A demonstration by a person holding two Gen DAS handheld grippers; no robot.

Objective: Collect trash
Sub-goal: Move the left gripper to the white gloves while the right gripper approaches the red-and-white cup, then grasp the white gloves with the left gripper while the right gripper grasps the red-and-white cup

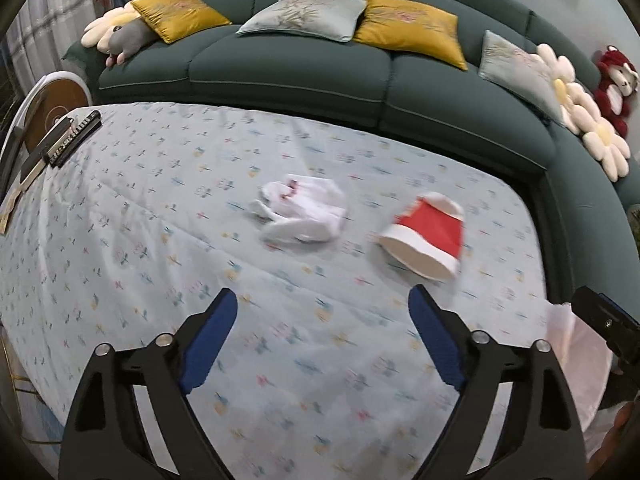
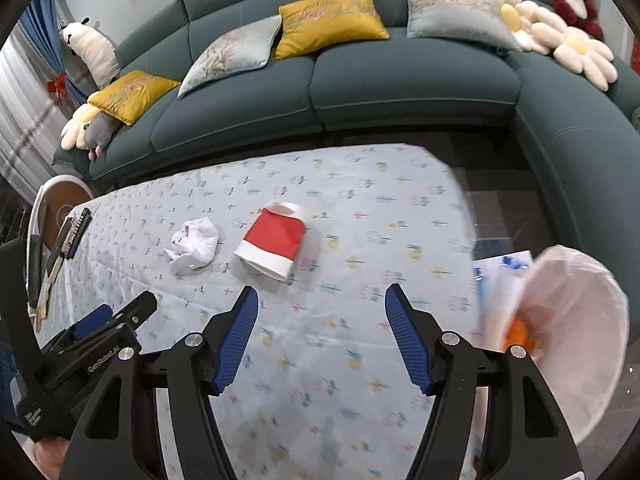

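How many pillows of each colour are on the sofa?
Yellow pillows: 2
Pale grey-blue pillows: 2
Total: 4

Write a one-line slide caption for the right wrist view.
Open right gripper above a floral tablecloth, facing a crushed red paper cup and crumpled white tissue, with a lined bin alongside.

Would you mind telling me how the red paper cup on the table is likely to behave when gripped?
The cup lies on its side, so a nudge would probably roll it. Its rim looks squashed, suggesting thin walls that would crumple under the pads. It is likely very light.
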